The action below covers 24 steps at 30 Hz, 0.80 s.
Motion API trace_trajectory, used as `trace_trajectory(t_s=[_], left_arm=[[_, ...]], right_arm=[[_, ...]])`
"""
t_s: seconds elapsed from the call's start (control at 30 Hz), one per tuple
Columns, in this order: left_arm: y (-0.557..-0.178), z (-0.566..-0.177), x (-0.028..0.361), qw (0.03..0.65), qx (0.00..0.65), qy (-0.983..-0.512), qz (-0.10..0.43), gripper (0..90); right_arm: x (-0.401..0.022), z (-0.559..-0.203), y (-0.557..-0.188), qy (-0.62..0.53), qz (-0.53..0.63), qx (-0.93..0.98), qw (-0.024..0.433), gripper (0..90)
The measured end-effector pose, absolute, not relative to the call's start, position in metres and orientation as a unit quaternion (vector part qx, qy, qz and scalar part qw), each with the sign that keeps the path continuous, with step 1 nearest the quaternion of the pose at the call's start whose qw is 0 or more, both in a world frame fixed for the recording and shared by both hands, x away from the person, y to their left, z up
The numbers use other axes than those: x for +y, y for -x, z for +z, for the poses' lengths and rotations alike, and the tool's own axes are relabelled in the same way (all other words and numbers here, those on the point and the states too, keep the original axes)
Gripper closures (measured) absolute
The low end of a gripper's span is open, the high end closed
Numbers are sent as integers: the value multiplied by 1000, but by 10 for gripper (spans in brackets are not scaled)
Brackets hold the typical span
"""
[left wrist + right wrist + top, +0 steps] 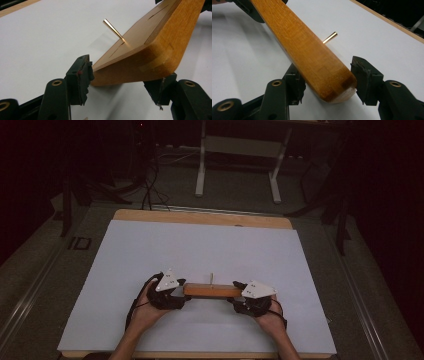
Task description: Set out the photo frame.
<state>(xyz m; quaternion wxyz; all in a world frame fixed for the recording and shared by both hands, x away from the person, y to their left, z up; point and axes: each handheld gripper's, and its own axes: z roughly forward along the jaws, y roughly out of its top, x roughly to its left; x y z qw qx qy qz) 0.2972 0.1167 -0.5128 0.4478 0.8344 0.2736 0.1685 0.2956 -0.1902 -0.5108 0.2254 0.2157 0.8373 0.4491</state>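
Observation:
A long wooden block (212, 291) lies crosswise near the table's front, and a thin brass peg (211, 277) stands up from its top face. My left gripper (179, 292) is shut on the block's left end, my right gripper (240, 296) on its right end. In the left gripper view the block (150, 57) sits between the pads (81, 75), the slotted top face and the peg (113, 29) tilted away. In the right gripper view the rounded end of the block (329, 77) is pinched between the pads (362, 78), with the peg (330, 37) behind it.
A pale blue-white mat (200, 250) covers the wooden table (200, 216), with bare mat all around the block. Beyond the far edge are a white table frame (240, 150) and cables (150, 185) on a dark floor.

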Motion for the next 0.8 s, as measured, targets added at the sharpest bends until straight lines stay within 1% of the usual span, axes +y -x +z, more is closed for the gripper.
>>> trace_trajectory(t_s=[0.6,0.8], left_arm=[[-304,-516,109,450,278,-831,176,453],[-306,-516,107,451,278,-830,172,454]], right_arm=[[-192,-513,-302,-224,459,832,216,466],[-193,-513,-305,-228,464,830,210,464]])
